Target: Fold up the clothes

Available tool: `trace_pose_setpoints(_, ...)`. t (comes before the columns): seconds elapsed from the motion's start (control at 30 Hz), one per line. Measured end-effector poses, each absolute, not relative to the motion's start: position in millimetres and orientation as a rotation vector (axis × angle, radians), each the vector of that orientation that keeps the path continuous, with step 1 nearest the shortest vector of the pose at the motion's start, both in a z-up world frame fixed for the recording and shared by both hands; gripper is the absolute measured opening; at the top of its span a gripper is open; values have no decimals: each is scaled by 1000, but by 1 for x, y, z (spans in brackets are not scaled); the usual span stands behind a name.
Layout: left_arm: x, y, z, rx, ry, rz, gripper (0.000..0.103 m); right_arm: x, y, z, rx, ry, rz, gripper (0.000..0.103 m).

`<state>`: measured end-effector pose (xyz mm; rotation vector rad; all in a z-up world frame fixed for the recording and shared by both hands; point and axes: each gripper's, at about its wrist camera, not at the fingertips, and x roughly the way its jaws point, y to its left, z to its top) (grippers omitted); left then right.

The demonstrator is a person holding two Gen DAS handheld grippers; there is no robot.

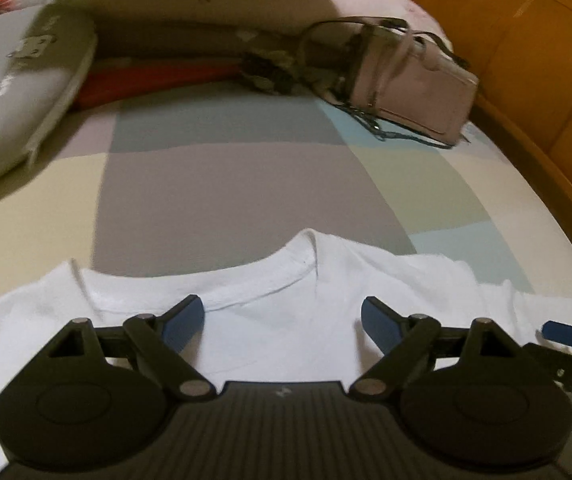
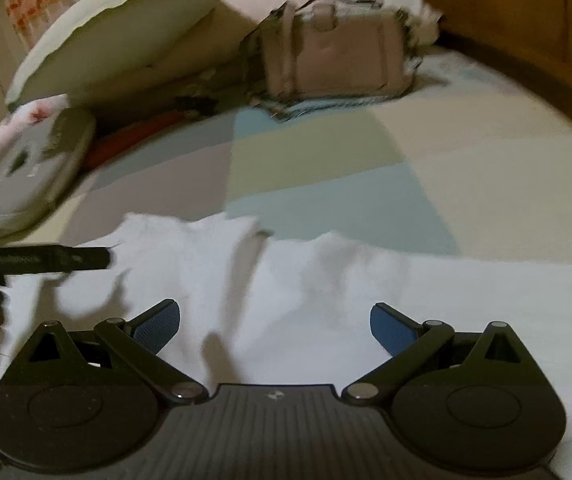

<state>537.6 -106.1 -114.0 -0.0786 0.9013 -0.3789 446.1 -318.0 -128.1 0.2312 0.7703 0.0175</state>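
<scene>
A white T-shirt (image 1: 326,280) lies flat on the patchwork bedspread (image 1: 222,184), its neckline (image 1: 246,286) towards the pillows. My left gripper (image 1: 282,304) hovers just behind the collar, jaws wide apart, with only cloth below and nothing pinched. A blue pad of the right gripper (image 1: 564,330) shows at the right edge. In the right wrist view the rumpled shirt (image 2: 306,272) spreads under my right gripper (image 2: 275,306), which is open and holds nothing. At that view's left edge the dark tip of the left gripper (image 2: 46,258) lies over the shirt's edge.
A beige handbag (image 1: 410,80) lies at the head of the bed beside the wooden bed frame (image 1: 526,60). A grey cushion (image 1: 18,88) and a pale pillow (image 2: 126,36) are at the far left, with a red item (image 1: 154,78) between them.
</scene>
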Motion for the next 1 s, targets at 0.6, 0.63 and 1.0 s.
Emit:
trace_pose_setpoints(0.6, 301, -26, -85, 254, 743, -107, 92, 439, -338, -128, 201, 801, -109, 103)
trace_pose_setpoints(0.63, 300, -26, -88, 228, 746, -114, 92, 443, -333, -133, 165, 821, -98, 103)
trace_pose_setpoints(1.0, 288, -24, -96, 184, 740, -139, 92, 450, -373, -128, 47, 848, -271, 103)
